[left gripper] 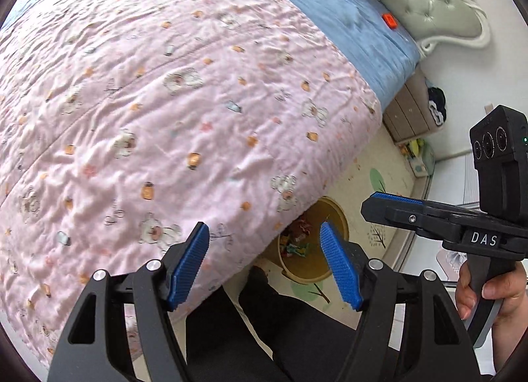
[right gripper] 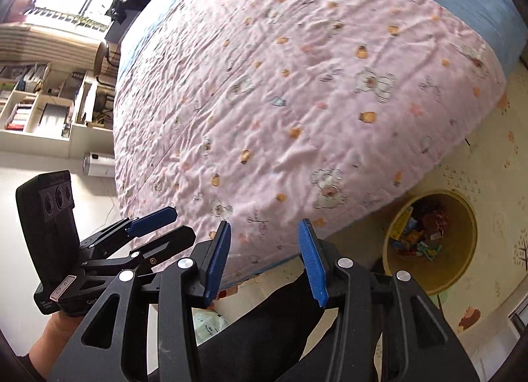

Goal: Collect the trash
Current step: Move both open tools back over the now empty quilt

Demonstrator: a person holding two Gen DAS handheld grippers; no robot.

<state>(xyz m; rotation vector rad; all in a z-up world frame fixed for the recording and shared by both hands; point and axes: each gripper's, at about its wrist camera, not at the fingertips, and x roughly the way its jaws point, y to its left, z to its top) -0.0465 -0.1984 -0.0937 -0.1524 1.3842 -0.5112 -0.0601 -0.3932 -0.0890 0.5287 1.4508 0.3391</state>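
Both grippers are held up over the edge of a bed with nothing between the pads. The left gripper (left gripper: 265, 261) sits at the bottom centre of the left wrist view, blue pads spread well apart, gripping nothing. The right gripper (right gripper: 264, 260) is seen at the bottom centre of its own view, pads likewise spread apart and gripping nothing; it also shows at the right edge of the left wrist view (left gripper: 392, 200), held by a hand (left gripper: 488, 286).

Most of both frames is filled by a pink quilt (left gripper: 158, 111) with little bear and jar prints, laid over a blue sheet (left gripper: 346, 15). The yellow trash bin (right gripper: 432, 240) is found on the floor at the lower right of the right wrist view, just beside the overhanging quilt edge, with colourful wrappers (right gripper: 417, 237) piled inside. In the left wrist view the same bin is glimpsed between the left gripper's pads, partly hidden under the quilt. A patterned play mat (right gripper: 495, 190) lies under the bin. Dark trouser legs (left gripper: 280, 322) are seen at the bottom.
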